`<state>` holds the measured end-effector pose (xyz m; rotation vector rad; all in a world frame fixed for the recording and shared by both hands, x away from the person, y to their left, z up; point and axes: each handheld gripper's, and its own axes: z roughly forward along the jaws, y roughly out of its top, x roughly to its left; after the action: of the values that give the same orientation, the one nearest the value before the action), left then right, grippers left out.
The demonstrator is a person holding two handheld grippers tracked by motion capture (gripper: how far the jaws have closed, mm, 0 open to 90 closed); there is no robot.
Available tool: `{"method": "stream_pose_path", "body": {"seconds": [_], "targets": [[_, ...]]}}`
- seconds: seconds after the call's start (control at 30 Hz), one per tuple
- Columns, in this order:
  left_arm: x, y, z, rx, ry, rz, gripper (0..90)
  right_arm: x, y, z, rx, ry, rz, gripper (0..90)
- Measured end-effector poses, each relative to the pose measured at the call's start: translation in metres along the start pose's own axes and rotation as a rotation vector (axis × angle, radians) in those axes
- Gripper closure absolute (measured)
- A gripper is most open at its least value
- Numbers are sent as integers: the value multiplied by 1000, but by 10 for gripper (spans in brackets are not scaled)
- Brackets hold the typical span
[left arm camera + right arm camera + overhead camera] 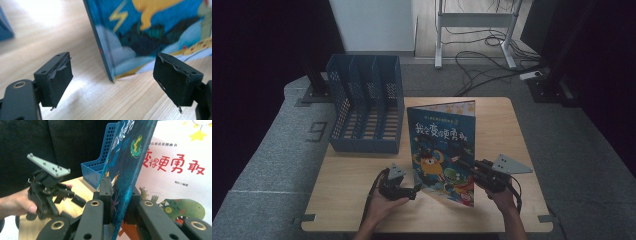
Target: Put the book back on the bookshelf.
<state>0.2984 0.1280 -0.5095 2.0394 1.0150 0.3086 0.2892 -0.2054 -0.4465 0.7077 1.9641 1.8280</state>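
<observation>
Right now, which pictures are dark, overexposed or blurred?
High view: dim, black corners. Left gripper view: glare whitens the light wooden table; the blue illustrated picture book is slightly blurred. Right gripper view: the book's white inner page is washed out, background dark.

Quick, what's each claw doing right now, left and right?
Left claw: open, holding nothing; the book's lower corner stands ahead of it on the table.
Right claw: closed on the book, holding it upright.
</observation>
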Motion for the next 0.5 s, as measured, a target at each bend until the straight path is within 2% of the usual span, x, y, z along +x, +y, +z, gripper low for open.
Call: {"method": "stream_pose_path", "body": {"seconds": [0.07,0.23,0.5], "targets": [[4,3,-4,-28,-9,-15,153,0,-1,-1,3,4,0,796],[13,16,-7,-53,-32,-22,152,0,-1,-3,10,13,-3,797],[15,40,-11,-92,-43,11,144,-2,-4,-6,16,16,6,793]]}}
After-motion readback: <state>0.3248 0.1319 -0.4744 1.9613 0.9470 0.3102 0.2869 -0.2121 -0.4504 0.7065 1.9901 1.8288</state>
